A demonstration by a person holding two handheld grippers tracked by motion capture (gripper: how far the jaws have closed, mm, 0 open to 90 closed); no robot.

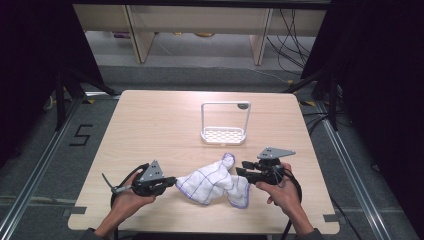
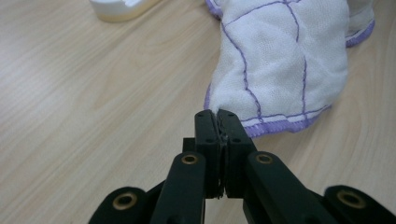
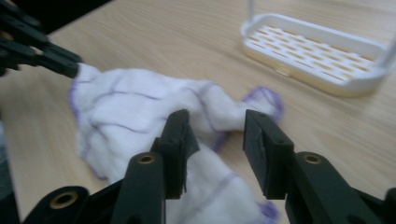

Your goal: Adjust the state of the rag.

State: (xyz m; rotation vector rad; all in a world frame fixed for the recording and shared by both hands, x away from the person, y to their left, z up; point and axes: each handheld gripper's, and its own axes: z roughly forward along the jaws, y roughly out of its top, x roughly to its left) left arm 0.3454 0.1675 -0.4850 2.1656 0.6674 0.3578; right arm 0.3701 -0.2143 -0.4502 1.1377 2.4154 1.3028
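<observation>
A white cloth [image 1: 212,182] with purple stitched lines and a purple hem lies crumpled near the table's front edge. My left gripper [image 1: 172,181] is shut on the cloth's left corner; in the left gripper view the cloth [image 2: 285,60] spreads ahead of the left gripper [image 2: 217,115], whose jaws pinch the hem. My right gripper [image 1: 241,168] stands open at the cloth's right side. In the right gripper view the right gripper [image 3: 215,128] has its jaws apart just above the cloth [image 3: 140,112], with nothing held between them.
A white slotted rack [image 1: 223,134] with a tall wire frame stands at the table's middle back, also seen as the rack [image 3: 317,51] in the right gripper view. Bare wooden table [image 1: 150,125] lies around it. Dark floor and cables surround the table.
</observation>
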